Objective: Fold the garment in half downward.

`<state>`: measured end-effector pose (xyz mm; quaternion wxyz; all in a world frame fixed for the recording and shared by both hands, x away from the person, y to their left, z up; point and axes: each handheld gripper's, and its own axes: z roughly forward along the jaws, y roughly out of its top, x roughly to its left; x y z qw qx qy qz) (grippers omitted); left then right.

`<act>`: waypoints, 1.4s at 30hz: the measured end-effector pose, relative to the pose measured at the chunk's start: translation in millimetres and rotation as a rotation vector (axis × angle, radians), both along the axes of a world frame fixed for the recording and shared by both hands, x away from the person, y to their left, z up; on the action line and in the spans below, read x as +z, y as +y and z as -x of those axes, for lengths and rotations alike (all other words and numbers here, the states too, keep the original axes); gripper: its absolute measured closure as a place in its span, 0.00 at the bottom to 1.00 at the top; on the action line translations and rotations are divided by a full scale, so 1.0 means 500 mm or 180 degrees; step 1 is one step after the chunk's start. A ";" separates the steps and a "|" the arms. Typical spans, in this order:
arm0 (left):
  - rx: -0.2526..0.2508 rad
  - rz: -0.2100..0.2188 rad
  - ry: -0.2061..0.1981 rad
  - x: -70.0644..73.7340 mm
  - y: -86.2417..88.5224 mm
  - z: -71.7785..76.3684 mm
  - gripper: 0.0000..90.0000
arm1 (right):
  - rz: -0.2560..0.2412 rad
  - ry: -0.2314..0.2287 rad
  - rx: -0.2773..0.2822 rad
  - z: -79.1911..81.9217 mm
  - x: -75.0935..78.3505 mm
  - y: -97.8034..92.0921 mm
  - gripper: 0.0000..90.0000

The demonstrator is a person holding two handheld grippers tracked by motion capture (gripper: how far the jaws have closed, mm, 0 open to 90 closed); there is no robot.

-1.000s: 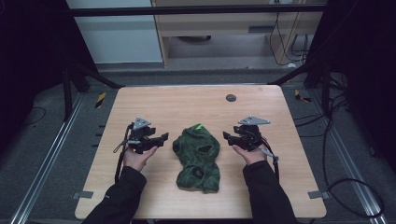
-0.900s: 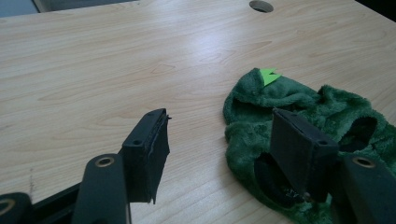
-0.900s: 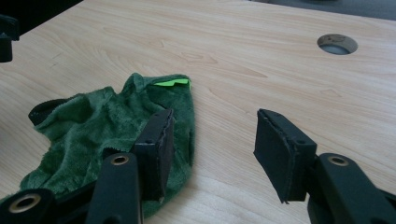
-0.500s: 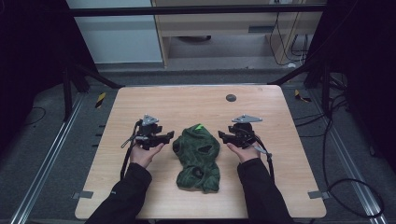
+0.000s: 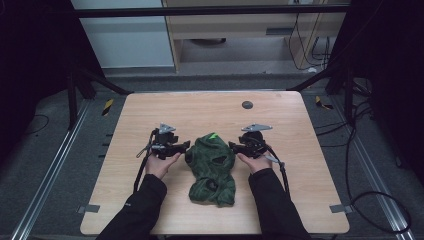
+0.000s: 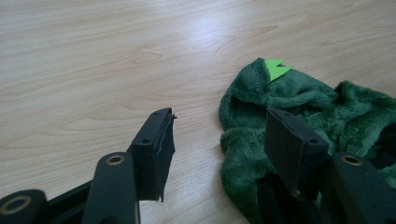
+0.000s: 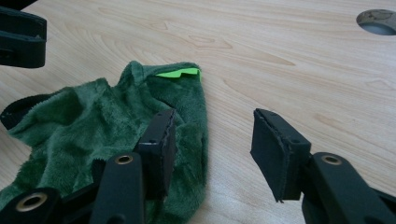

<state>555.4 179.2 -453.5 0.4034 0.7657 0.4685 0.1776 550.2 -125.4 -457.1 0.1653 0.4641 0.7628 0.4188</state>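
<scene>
- Your left gripper [image 5: 186,146] sits at the left edge of the green fleece garment [image 5: 212,167], jaws spread apart; in the left gripper view [image 6: 217,149] one jaw is over bare wood and the other is over the fleece, with nothing pinched between them.
- Your right gripper [image 5: 234,146] mirrors it at the garment's right edge, jaws likewise apart; in the right gripper view [image 7: 212,149] one jaw lies over the pile and the other over the wooden table [image 7: 299,70].
- That garment [image 6: 299,116] lies crumpled at the middle of the table [image 5: 150,210], between your two hands, its far end carrying a bright green tab [image 5: 213,136].
- Judging by this, you are at the approach step: both tools flank the cloth and neither has a hold yet.
- Next, you likely need to slide each lower jaw under an edge of the fleece and close on it; soft pile may bunch, so aim for a single layer.
- Farther off, a round hole [image 5: 247,105] marks the far side of the tabletop, well apart from the work.
</scene>
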 end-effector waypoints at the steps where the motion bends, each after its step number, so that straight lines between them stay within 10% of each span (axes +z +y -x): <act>1: 0.0001 0.0004 0.0005 -0.001 -0.001 -0.001 0.47 | 0.0008 -0.0002 0.0010 -0.001 -0.001 0.001 0.56; 42: -0.0201 -0.0120 0.0544 -0.076 -0.049 -0.028 0.84 | 0.0195 0.0429 0.0230 -0.022 -0.069 0.032 0.83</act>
